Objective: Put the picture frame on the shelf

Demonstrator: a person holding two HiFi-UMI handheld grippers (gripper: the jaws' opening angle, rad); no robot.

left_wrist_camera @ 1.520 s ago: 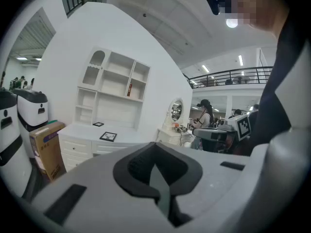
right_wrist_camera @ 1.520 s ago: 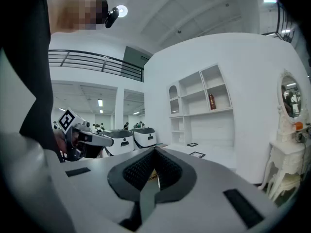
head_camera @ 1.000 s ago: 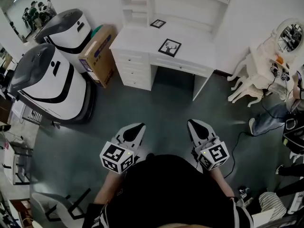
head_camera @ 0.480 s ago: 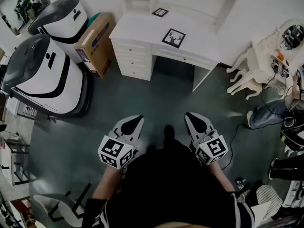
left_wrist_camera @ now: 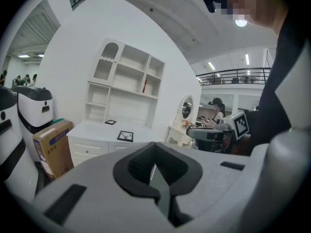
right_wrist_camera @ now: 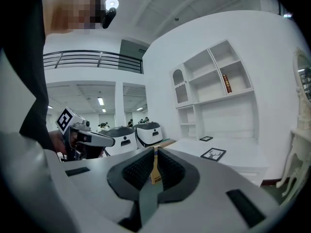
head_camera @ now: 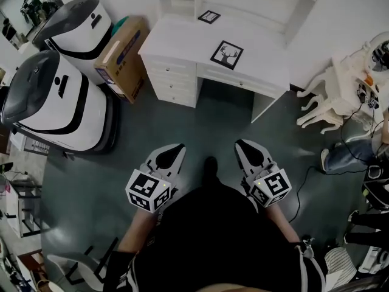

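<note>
Where the desk [head_camera: 176,41] is smooth, a square picture frame [head_camera: 227,55] lies.

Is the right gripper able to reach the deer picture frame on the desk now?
Probably not yet: a stretch of floor lies between the right gripper and the deer picture frame. Nothing blocks the way, though.

— What sort of place am I steering through?

— I see a large test hall staged as a home: a white desk [head_camera: 176,41] with a shelf unit [left_wrist_camera: 129,81] and a dressing table [head_camera: 346,72], beside two bulky white machines [head_camera: 58,105], a cardboard box [head_camera: 121,59] and a mezzanine railing [left_wrist_camera: 233,73].
</note>
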